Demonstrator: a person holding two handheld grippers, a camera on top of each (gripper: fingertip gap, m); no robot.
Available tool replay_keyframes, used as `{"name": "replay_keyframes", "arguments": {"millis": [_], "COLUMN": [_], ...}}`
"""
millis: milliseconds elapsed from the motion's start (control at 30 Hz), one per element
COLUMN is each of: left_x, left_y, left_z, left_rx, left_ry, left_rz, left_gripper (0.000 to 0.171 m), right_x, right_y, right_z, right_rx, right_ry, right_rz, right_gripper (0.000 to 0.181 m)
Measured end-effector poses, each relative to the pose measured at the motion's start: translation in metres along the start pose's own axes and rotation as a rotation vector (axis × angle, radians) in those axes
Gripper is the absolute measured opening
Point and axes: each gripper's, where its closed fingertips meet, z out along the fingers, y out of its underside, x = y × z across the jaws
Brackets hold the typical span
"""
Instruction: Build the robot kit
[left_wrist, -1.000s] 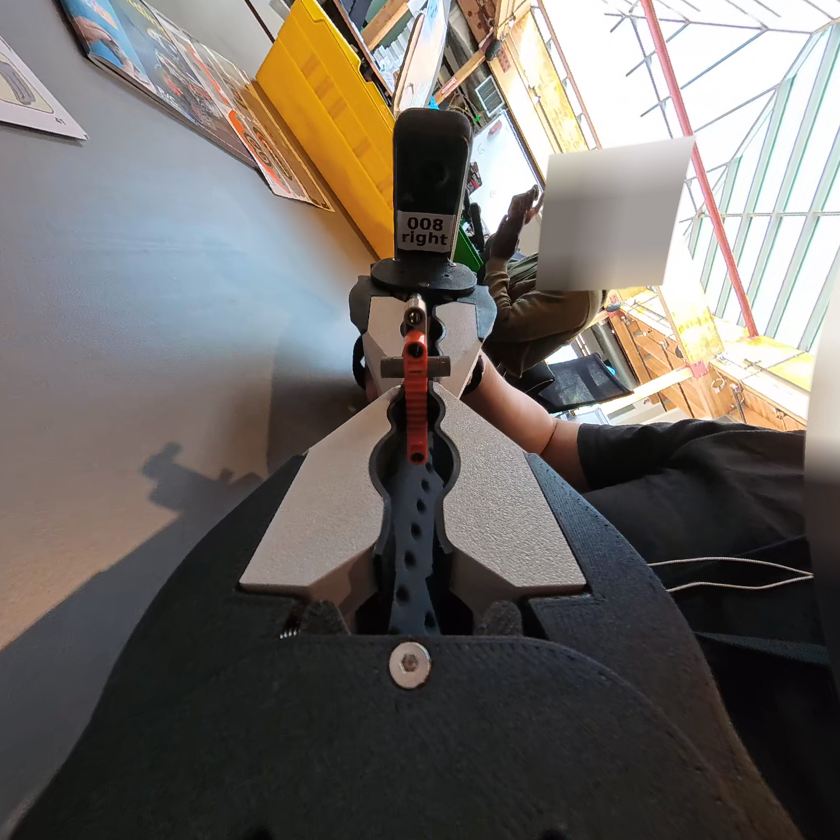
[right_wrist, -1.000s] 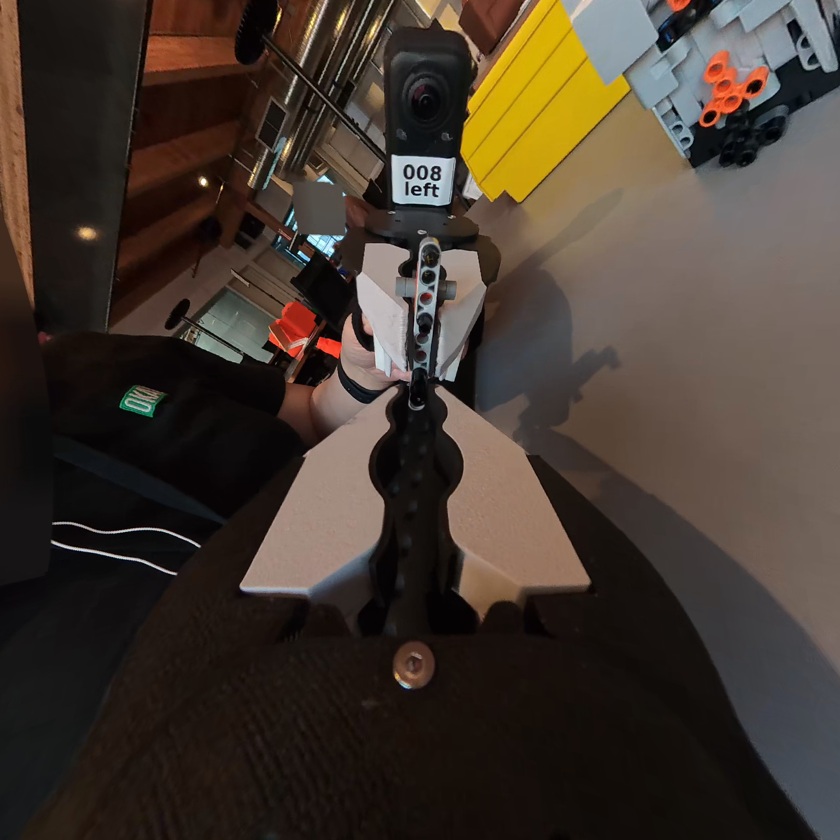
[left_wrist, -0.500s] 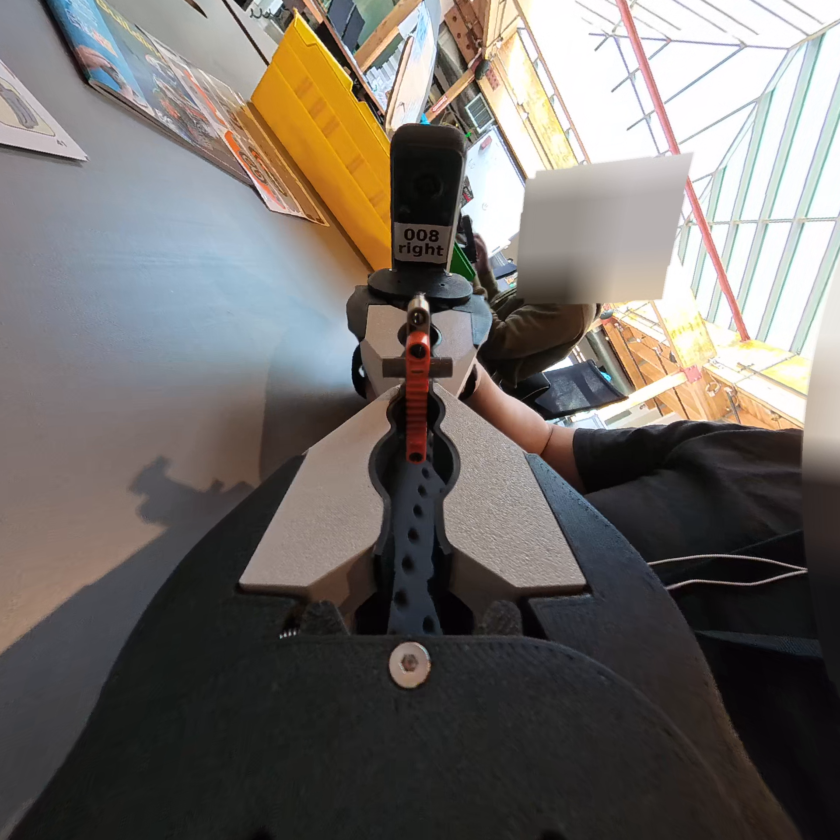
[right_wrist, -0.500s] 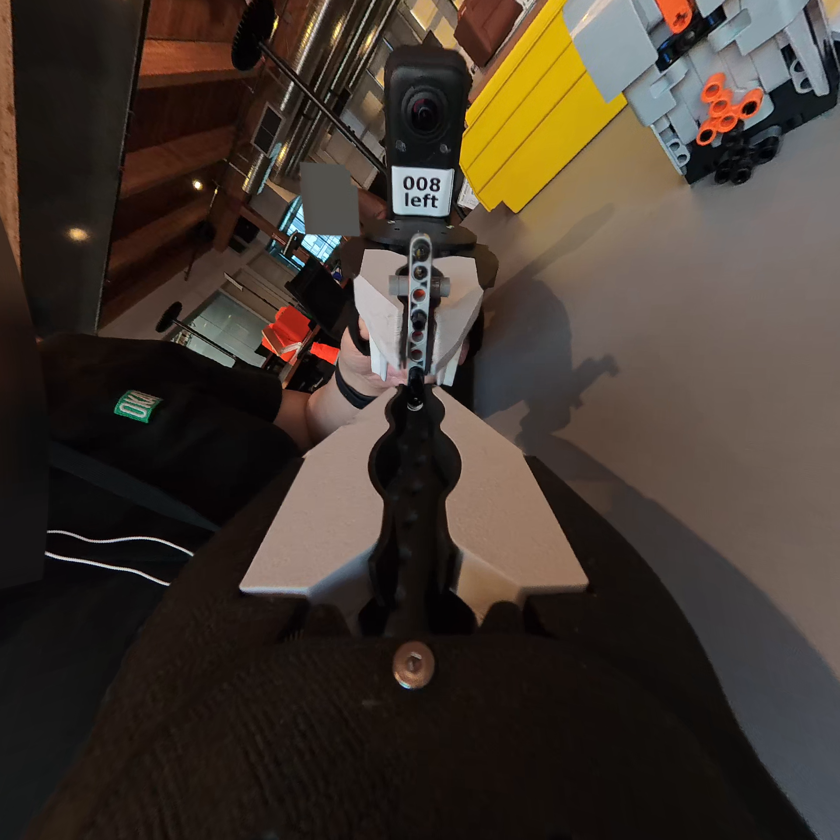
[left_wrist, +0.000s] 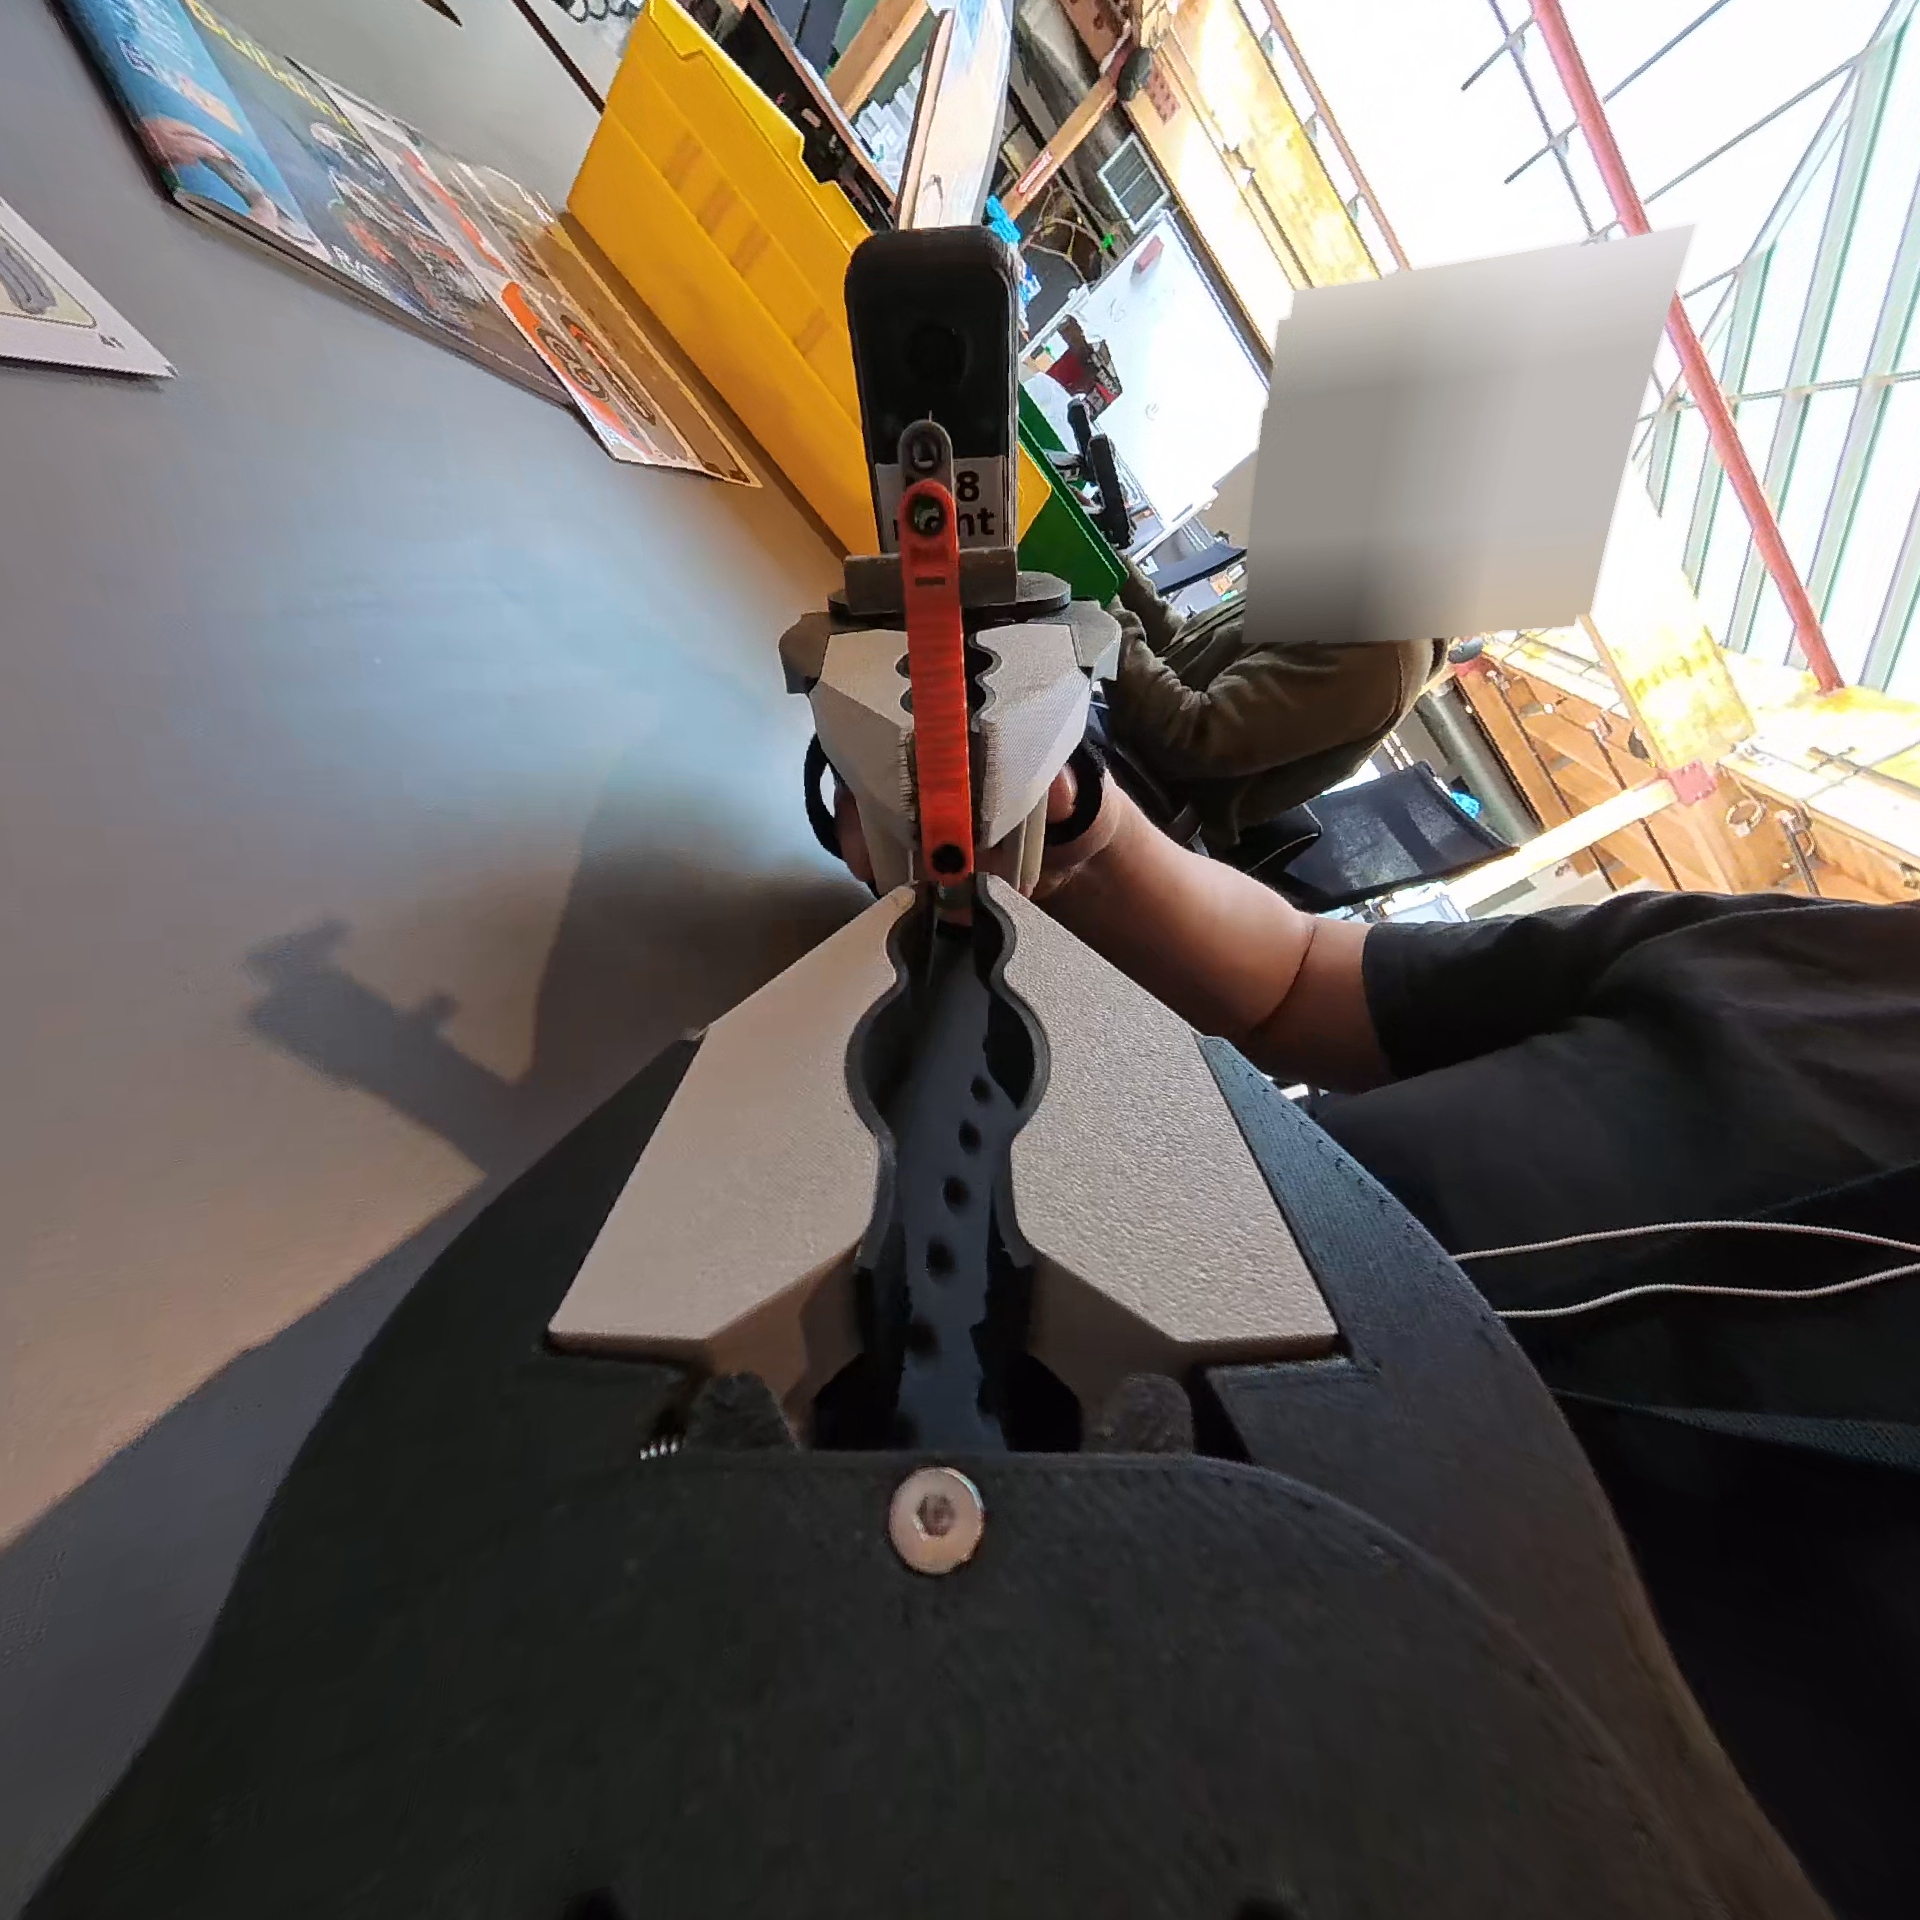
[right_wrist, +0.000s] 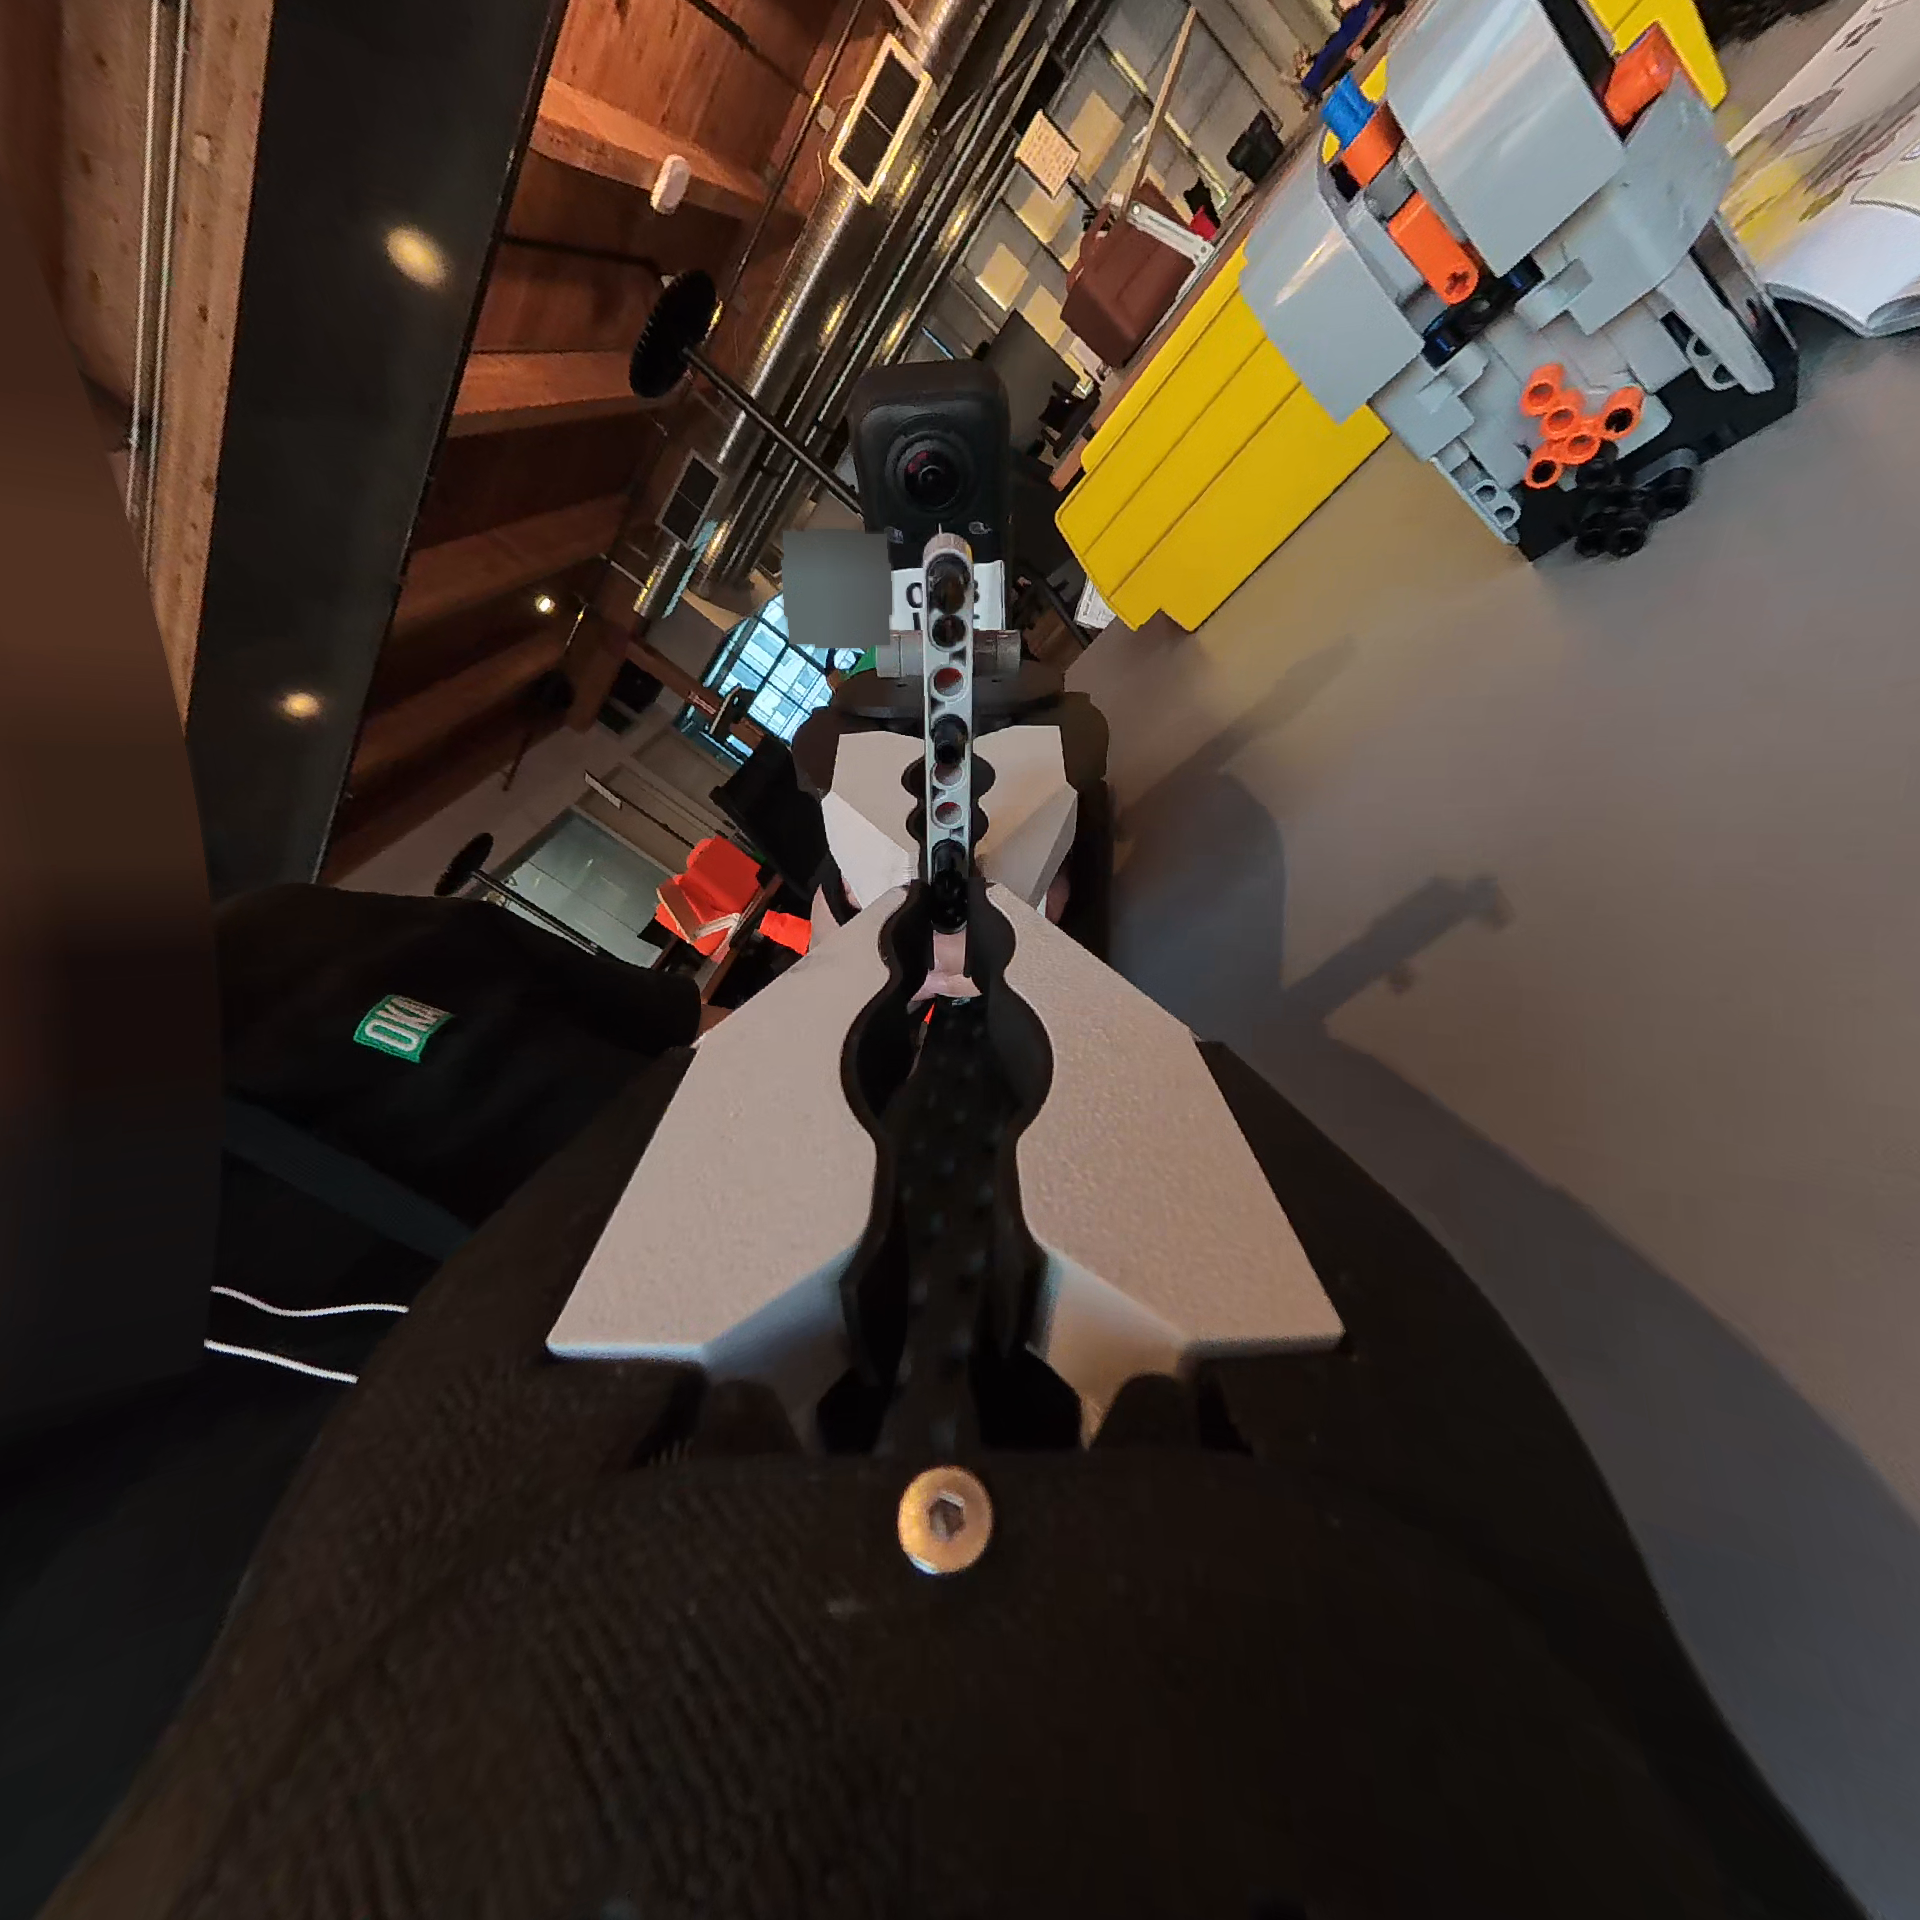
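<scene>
Left wrist view: the orange beam (left_wrist: 938, 707) now looms larger and higher than half a second ago, rising across the white label (left_wrist: 979, 499) on the facing camera and hiding part of its writing. The left gripper (left_wrist: 940, 896) is pressed together on that beam's lower end. A grey beam (right_wrist: 948, 717) lies flat against the orange one, and the right gripper (right_wrist: 948, 914) pinches its lower end. Both are held in the air above the grey tabletop (left_wrist: 312, 623). The brick-built model (right_wrist: 1507, 239) fills more of the right view than before. A yellow bin (left_wrist: 727, 229) stands along the tabletop's edge beside printed booklets (left_wrist: 343, 187). A green patch (right_wrist: 400, 1029) marks a black sleeve.
</scene>
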Motion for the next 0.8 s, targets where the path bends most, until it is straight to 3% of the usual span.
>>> {"name": "replay_keyframes", "arguments": {"millis": [167,233,300,400,533,633,800], "left_x": [-0.008,-0.013,-0.023,-0.027,-0.033,-0.038,-0.045], "left_y": [-0.001,-0.005,-0.012,-0.022,-0.019,-0.017,-0.015], "left_z": [-0.002,-0.006,-0.015,-0.024,-0.017,-0.012,-0.011], "left_rx": [0.011,0.014,0.026,0.05,0.003,-0.017,-0.069], "left_ry": [-0.12,-0.259,-0.451,-0.646,-0.731,-0.761,-0.832], "left_rz": [0.063,0.192,0.351,0.552,0.659,0.699,0.769], "left_gripper": [0.005,0.008,0.029,0.037,0.038,0.022,0.02], "right_x": [0.007,0.01,0.011,0.02,0.027,0.03,0.036], "right_y": [-0.002,-0.008,-0.013,-0.012,-0.009,-0.005,-0.004], "right_z": [0.001,0.001,-0.001,-0.001,0.0,0.001,0.0], "right_rx": [0.039,0.094,0.134,0.14,0.132,0.108,0.115], "right_ry": [0.036,0.043,0.027,0.067,0.081,0.1,0.123], "right_rz": [0.046,0.098,0.156,0.196,0.261,0.286,0.315], "right_gripper": [0.005,0.005,0.005,0.005,0.005,0.005,0.005]}}
